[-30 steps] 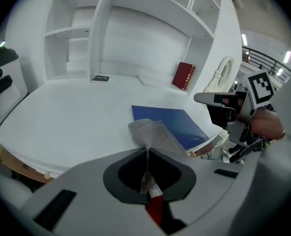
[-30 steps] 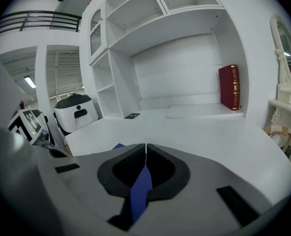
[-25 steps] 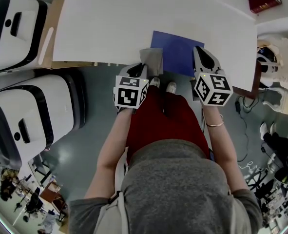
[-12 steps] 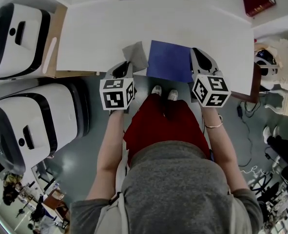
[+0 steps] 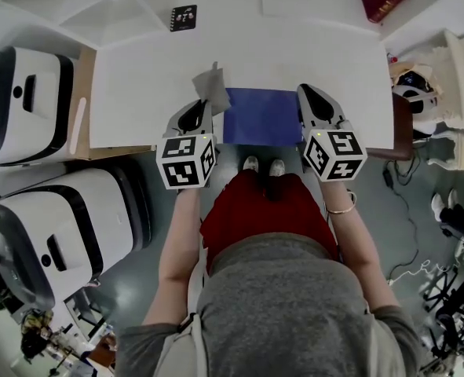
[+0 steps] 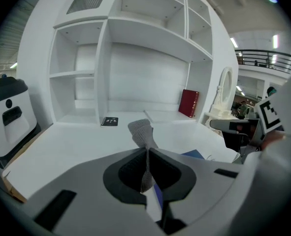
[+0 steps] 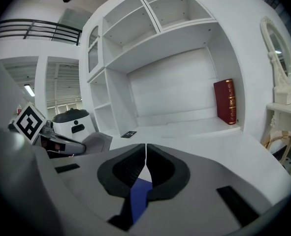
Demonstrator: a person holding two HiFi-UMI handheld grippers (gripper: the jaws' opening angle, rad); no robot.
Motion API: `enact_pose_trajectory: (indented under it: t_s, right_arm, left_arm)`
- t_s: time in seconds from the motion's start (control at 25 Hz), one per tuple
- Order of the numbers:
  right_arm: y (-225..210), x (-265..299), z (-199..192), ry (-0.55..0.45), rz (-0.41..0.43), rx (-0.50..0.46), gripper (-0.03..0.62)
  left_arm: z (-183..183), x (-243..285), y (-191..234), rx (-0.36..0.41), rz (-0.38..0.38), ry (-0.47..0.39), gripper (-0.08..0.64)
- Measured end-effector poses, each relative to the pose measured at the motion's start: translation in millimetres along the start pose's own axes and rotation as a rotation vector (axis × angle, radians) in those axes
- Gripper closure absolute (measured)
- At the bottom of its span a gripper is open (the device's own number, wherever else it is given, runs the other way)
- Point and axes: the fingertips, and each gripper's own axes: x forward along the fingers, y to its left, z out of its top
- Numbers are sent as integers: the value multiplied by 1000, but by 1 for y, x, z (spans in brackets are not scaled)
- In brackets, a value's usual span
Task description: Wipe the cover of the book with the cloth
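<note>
A flat, plain blue book (image 5: 261, 116) lies at the near edge of a white desk (image 5: 137, 77). The left tool (image 5: 199, 107) pinches a crumpled grey cloth (image 5: 210, 85) just beside the book's far left corner. The right tool (image 5: 310, 94), jaws closed together, sits at the book's right edge.

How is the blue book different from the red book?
The blue book lies flat at the near edge of the table; the red book stands upright at the back. The blue book looks thin, the red book thick. Both are closed.
</note>
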Motion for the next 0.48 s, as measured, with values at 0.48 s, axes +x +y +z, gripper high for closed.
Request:
enact_pose_trajectory:
  t_s: [0.48]
  right_arm:
    - [-16,-31,25,-90,-37,2,563]
  left_arm:
    - [46,7,-47,83,-77,-126,535]
